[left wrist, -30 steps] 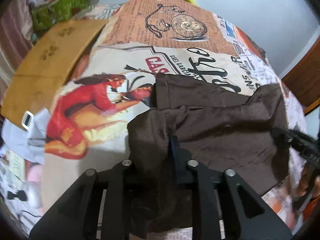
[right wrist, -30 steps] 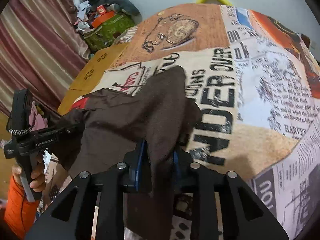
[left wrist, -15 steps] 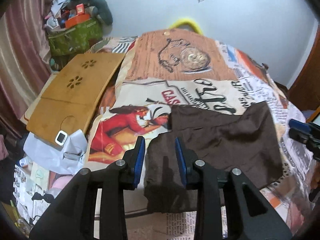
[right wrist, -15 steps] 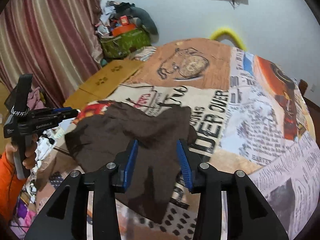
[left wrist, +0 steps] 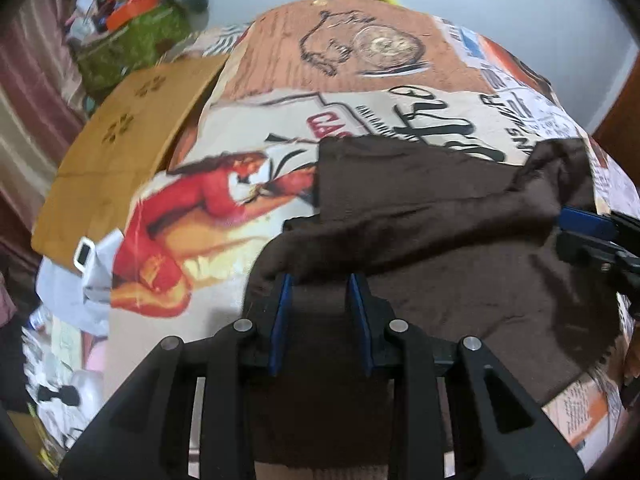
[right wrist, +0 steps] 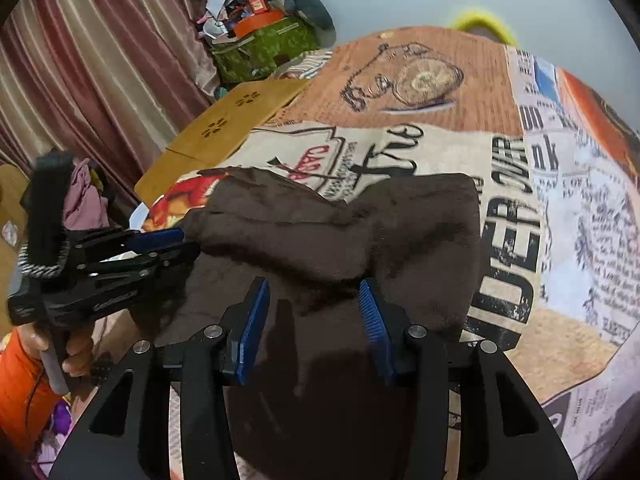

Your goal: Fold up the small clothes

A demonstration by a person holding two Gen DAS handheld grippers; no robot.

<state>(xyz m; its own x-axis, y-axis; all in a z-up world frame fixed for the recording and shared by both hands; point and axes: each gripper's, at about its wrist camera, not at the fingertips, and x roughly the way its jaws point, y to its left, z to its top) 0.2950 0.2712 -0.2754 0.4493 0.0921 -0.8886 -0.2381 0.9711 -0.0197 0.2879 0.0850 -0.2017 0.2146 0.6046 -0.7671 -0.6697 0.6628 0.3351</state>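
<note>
A dark brown garment (left wrist: 440,208) (right wrist: 320,232) lies on the printed bedspread (left wrist: 360,112) (right wrist: 560,200), with its far part doubled over into a thick fold. My left gripper (left wrist: 320,284) hovers low over the garment's left side; its blue pads stand apart, with cloth beneath them, not pinched. From the right wrist view the left gripper (right wrist: 188,242) shows at the cloth's left edge, held by a hand (right wrist: 76,356). My right gripper (right wrist: 312,292) is over the right side, its jaws opening, with cloth under the gap. The right gripper (left wrist: 562,230) also shows at the left wrist view's right edge.
A wooden board (left wrist: 120,140) (right wrist: 232,120) lies along the bed's left side. Beyond it stands a green bag (right wrist: 264,48) piled with clutter, next to striped curtains (right wrist: 80,80). Pale cloth (left wrist: 80,264) and small items sit off the left edge. An orange sleeve (right wrist: 20,380) is at the lower left.
A second ago both grippers were shut on the raised cloth. They let it go and drew back, leaving it folded on the bed. Now both have come down close over it again, jaws apart.
</note>
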